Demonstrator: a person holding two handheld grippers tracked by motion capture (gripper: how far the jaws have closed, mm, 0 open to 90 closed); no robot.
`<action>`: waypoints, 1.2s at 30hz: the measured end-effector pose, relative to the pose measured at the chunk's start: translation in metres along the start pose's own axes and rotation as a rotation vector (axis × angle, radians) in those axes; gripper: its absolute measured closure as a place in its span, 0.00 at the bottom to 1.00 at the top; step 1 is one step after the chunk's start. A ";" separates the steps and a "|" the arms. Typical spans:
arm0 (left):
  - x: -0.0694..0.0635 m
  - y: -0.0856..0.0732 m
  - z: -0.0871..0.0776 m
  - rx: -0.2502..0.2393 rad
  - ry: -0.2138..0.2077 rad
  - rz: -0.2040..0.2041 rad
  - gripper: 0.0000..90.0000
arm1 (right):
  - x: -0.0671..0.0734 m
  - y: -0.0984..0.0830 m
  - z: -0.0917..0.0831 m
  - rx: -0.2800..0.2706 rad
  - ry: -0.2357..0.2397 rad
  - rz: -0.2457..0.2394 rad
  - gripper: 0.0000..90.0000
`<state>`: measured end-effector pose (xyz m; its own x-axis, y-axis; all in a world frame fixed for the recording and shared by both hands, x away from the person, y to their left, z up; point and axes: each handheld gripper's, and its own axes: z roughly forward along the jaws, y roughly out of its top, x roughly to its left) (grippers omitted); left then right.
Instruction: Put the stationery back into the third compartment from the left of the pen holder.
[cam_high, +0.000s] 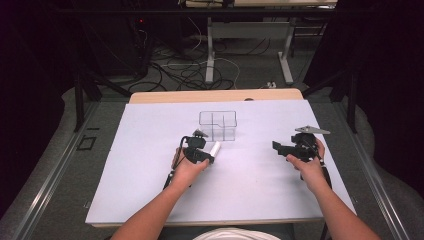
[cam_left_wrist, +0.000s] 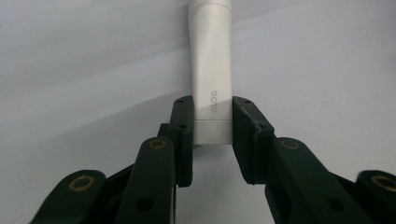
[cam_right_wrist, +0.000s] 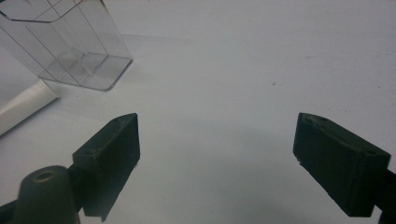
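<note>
- White glue tube (cam_left_wrist: 212, 70) lay near the middle of the table (cam_high: 150, 200), just beside the clear plastic box (cam_high: 218, 125).
- The left gripper (cam_left_wrist: 212, 123) had its jaws tight on the tube's flat end.
- The right gripper (cam_right_wrist: 217, 163) waited wide open, holding nothing.
- Grabbing looked done; lifting the tube into the box was probably left.

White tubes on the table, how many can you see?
1. The white tube lies on the white table cover, just in front of the clear divided container; the left tongs grip its flat end. No others show, though the container's walls could hide little.
</note>
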<state>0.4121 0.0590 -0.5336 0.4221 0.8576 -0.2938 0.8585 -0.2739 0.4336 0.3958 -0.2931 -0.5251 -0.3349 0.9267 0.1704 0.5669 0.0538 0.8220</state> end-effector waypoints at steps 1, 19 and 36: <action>0.000 0.000 -0.001 0.001 -0.002 0.000 0.79 | 0.000 0.000 0.000 0.000 0.000 0.000 0.16; -0.008 -0.007 -0.023 -0.179 -0.041 0.065 0.79 | 0.011 0.003 -0.001 -0.007 0.073 0.014 0.16; -0.005 -0.010 -0.049 -0.320 -0.068 0.075 0.79 | 0.045 0.008 0.006 -0.019 0.178 0.017 0.16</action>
<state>0.3871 0.0790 -0.4949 0.5085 0.8063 -0.3023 0.6938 -0.1757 0.6984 0.3900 -0.2483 -0.5140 -0.4546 0.8468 0.2763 0.5600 0.0306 0.8279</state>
